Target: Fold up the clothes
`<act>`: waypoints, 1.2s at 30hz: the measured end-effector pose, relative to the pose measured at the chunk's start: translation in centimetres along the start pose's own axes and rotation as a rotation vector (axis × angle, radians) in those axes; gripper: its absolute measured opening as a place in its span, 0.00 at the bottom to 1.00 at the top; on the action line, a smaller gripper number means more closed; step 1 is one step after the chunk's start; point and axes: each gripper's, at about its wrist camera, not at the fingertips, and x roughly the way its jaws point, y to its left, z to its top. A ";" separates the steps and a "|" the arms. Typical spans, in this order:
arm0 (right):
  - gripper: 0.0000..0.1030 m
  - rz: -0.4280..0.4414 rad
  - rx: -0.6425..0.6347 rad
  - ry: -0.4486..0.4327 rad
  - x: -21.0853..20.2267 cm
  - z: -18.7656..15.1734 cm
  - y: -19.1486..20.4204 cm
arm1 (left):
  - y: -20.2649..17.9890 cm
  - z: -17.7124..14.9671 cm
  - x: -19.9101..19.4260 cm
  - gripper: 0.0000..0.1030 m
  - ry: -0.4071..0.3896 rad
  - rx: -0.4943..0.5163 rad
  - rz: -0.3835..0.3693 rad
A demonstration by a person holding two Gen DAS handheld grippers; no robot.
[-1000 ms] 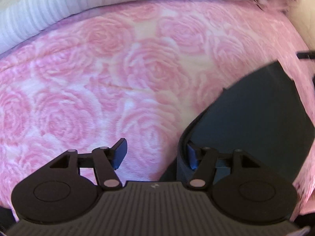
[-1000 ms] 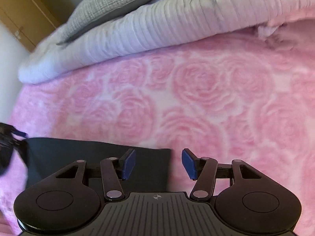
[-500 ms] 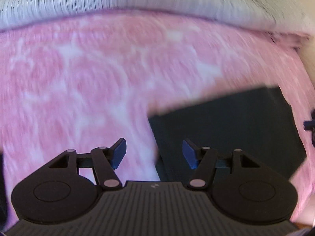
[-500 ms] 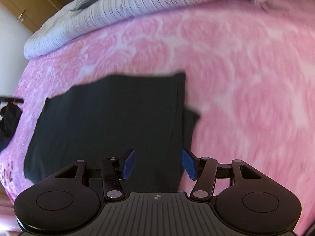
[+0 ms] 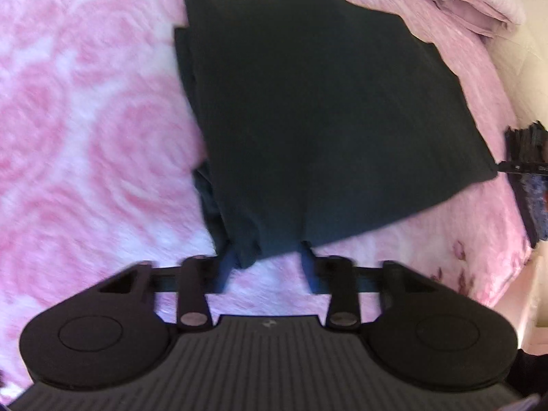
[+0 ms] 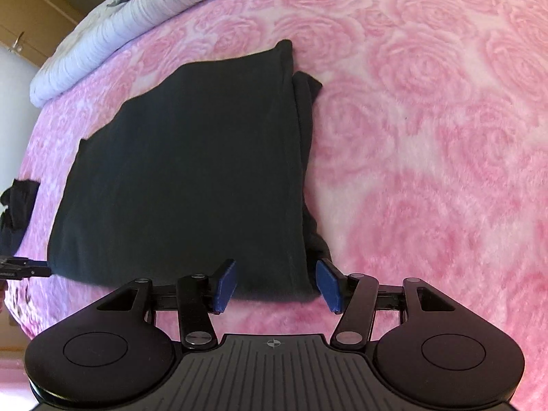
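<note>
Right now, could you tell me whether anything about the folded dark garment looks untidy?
Yes: the dark garment is folded, but extra fabric bulges out from under its right edge in the right wrist view instead of lying flush, on the pink rose blanket.

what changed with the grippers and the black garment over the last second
Both grippers swung back over the folded black garment to its near corners. The left gripper is closing with the corner between its fingers; the right gripper straddles the other corner, open as before. The garment stayed flat on the pink blanket.
</note>
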 end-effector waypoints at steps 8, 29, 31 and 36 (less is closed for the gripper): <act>0.03 0.012 0.008 0.025 0.7 -0.3 -1.2 | 0.5 -0.2 -1.1 0.00 0.033 0.133 0.010; 0.20 -0.257 -0.271 0.014 -1.0 -3.6 2.7 | -7.2 -5.0 -2.9 0.26 -0.071 0.811 0.400; 0.47 -0.298 -0.463 -0.002 -0.6 -5.0 5.4 | -8.7 -5.9 -1.6 0.28 -0.084 0.941 0.438; 0.51 -0.375 -1.012 0.015 3.1 -9.5 11.0 | -10.1 -7.9 3.2 0.30 -0.073 1.215 0.600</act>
